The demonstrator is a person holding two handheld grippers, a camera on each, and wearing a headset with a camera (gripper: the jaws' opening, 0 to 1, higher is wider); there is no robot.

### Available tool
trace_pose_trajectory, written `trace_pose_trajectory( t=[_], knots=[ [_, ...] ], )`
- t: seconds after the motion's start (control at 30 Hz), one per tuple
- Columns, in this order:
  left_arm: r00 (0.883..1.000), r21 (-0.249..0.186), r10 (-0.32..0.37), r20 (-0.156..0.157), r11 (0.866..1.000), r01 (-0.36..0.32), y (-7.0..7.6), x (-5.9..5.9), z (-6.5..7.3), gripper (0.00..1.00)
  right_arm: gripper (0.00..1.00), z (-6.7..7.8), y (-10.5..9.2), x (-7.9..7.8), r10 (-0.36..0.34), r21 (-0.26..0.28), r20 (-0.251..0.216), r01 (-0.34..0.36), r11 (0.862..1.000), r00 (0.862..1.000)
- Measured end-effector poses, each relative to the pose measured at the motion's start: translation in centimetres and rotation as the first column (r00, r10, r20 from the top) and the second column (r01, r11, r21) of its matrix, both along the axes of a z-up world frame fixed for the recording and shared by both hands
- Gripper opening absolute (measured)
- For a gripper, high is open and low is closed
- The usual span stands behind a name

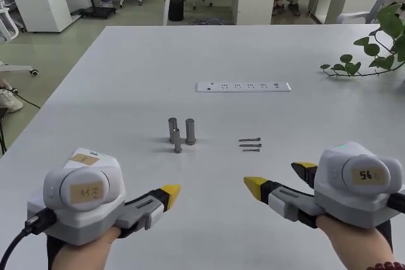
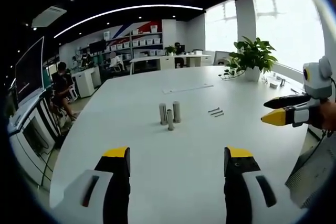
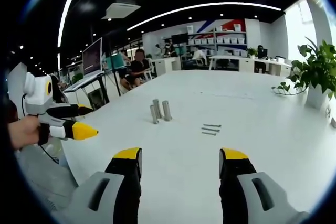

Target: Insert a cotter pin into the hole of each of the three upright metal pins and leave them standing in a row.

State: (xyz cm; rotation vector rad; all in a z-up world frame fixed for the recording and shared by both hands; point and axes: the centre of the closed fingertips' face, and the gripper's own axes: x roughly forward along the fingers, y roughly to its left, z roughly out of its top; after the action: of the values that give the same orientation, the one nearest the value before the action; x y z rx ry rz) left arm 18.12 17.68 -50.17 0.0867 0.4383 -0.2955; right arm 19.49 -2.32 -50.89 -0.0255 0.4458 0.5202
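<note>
A white table (image 1: 126, 80) is recorded as the work surface. The left gripper (image 2: 178, 153) is held above its near edge with the jaws spread wide and nothing between them. The right gripper (image 3: 181, 155) is held likewise, jaws wide apart and empty. A potted plant (image 1: 373, 49) is noted at the far right of the table, and a white power strip (image 1: 243, 86) lies flat beyond the centre. Three metal pins (image 1: 180, 134) are found upright in a tight cluster near the middle of the table, two behind and one in front. Three cotter pins (image 1: 250, 143) are laid flat and parallel, apart from the metal pins on their right; none is seen inserted.
</note>
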Motion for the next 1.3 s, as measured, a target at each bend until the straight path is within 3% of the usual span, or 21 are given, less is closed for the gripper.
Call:
trace_pose_trajectory(
  t=[0.3,0.4,0.47,0.7,0.9,1.07,1.17,1.3],
  knots=[
    [1.0,0.005,-0.002,-0.004,1.0,0.002,-0.1,-0.1,-0.1,0.72,0.56,-0.2,0.3,-0.1,0.017,-0.015,0.001,-0.017,1.0,1.0],
    [1.0,-0.002,0.001,-0.003,1.0,-0.001,0.0,-0.2,0.0,0.72,0.6,0.1,0.5,0.0,0.033,-0.034,0.028,-0.032,0.999,0.999],
    [1.0,-0.023,0.0,0.003,1.0,0.0,-0.1,-0.3,0.1,0.72,0.6,0.2,0.7,-0.1,0.046,-0.03,0.028,-0.045,0.999,0.999],
    [1.0,-0.012,-0.012,-0.011,1.0,0.012,-0.3,-0.4,-0.4,0.71,0.61,0.1,0.7,0.2,0.033,-0.026,0.027,-0.033,0.999,0.999],
    [1.0,-0.013,-0.024,-0.01,1.0,0.024,-0.5,-0.3,-0.7,0.66,0.61,0.0,0.9,0.3,0.044,-0.03,0.025,-0.043,0.999,0.999],
    [0.999,-0.002,-0.051,-0.012,0.999,0.051,-0.7,0.7,-1.1,0.63,0.58,0.0,1.0,0.5,0.045,-0.022,0.016,-0.045,0.999,0.999],
    [0.998,-0.006,-0.068,-0.015,0.998,0.068,-0.8,1.6,-1.4,0.61,0.56,0.2,1.0,0.7,0.047,-0.018,0.025,-0.046,0.999,0.999],
    [0.995,0.021,-0.095,-0.01,0.995,0.095,-0.9,3.1,-2.1,0.59,0.55,0.3,1.0,1.0,0.045,-0.013,0.025,-0.045,0.999,0.999]
  ],
)
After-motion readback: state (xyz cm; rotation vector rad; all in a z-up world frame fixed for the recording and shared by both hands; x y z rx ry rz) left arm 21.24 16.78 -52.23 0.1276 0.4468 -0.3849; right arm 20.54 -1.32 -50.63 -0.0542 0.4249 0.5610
